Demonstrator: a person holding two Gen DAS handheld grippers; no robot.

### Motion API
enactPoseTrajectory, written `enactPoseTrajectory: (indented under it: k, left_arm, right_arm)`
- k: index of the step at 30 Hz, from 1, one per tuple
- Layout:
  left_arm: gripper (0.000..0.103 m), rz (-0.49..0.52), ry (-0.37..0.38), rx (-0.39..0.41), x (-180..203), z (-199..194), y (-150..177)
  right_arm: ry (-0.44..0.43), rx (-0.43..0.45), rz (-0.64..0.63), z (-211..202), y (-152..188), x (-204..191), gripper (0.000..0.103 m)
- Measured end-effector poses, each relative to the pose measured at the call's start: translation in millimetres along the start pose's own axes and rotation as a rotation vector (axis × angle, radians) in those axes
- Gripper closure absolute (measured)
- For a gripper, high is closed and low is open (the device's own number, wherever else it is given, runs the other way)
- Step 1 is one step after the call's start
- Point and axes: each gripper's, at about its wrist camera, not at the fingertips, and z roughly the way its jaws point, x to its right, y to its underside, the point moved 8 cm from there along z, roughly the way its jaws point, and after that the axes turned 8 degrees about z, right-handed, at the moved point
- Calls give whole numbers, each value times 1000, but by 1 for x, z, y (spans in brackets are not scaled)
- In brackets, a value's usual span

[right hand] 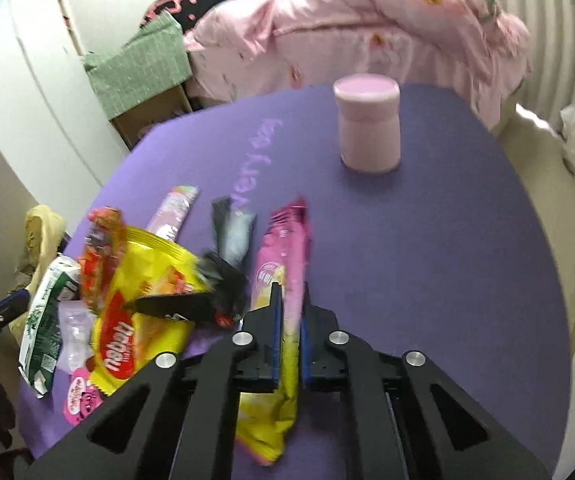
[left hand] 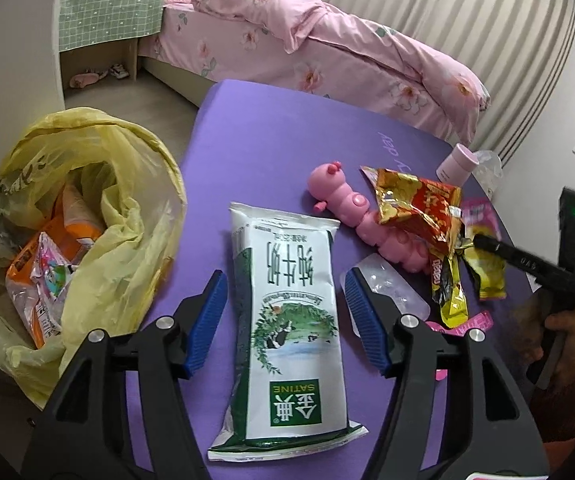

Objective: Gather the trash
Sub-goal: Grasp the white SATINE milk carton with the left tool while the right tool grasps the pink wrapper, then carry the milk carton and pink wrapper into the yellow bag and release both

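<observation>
A white and green milk pouch (left hand: 283, 240) lies flat on the purple table mat (left hand: 271, 144). My left gripper (left hand: 284, 280) stands open astride it, with its blue pads clear of both pouch edges. To the left, a yellow trash bag (left hand: 127, 200) gapes open with wrappers inside. My right gripper (right hand: 290, 300) is shut on a pink and yellow wrapper (right hand: 279, 248), which stands on edge between the pads. Left of it lie a yellow snack bag (right hand: 143, 320) and a red foil wrapper (right hand: 99, 248). The milk pouch (right hand: 47, 320) shows at the far left.
A pink caterpillar toy (left hand: 351, 204), a red-gold foil wrapper (left hand: 415, 204) and a clear plastic piece (left hand: 391, 288) lie right of the pouch. A pink jar (right hand: 367, 128) stands upright at the far side of the mat. A pink-covered bed (left hand: 327, 48) runs behind the table.
</observation>
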Motion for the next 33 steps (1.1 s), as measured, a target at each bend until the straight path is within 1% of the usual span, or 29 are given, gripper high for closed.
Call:
enactPoseTrajectory:
  k: [4, 8, 12, 16, 19, 24, 26, 28, 29, 31, 33]
  left_arm:
    - [40, 1, 2, -26, 3, 6, 1]
    - [40, -8, -4, -35, 2, 8, 0]
    - [39, 6, 3, -57, 1, 13, -4]
    - [39, -3, 6, -99, -4, 25, -13]
    - [38, 16, -13, -132, -4, 34, -21]
    - [39, 99, -45, -192, 4, 51, -24]
    - [38, 107, -33, -216, 6, 58, -22]
    - [37, 64, -3, -239, 1, 62, -21]
    - [38, 54, 6, -243, 1, 61, -22]
    - [38, 53, 32, -218, 4, 52, -27]
    - [38, 84, 37, -159, 9, 34, -35]
  right_arm:
    - [-14, 66, -33, -23, -7, -7, 95]
    - [-21, 104, -56, -41, -11, -11, 95]
    - [-25, 133, -75, -54, -10, -15, 95]
    - [-42, 128, -65, -58, -2, -12, 95]
    - [-30, 116, -66, -54, 3, -9, 95]
    - [-34, 102, -58, -51, 10, -7, 95]
    - [-37, 100, -56, -51, 11, -6, 95]
    - [-38, 102, -51, -53, 9, -5, 95]
    - [-39, 106, -50, -55, 9, -5, 95]
    - [-42, 126, -56, -63, 6, -7, 95]
    - [-43, 149, -66, -72, 3, -10, 96]
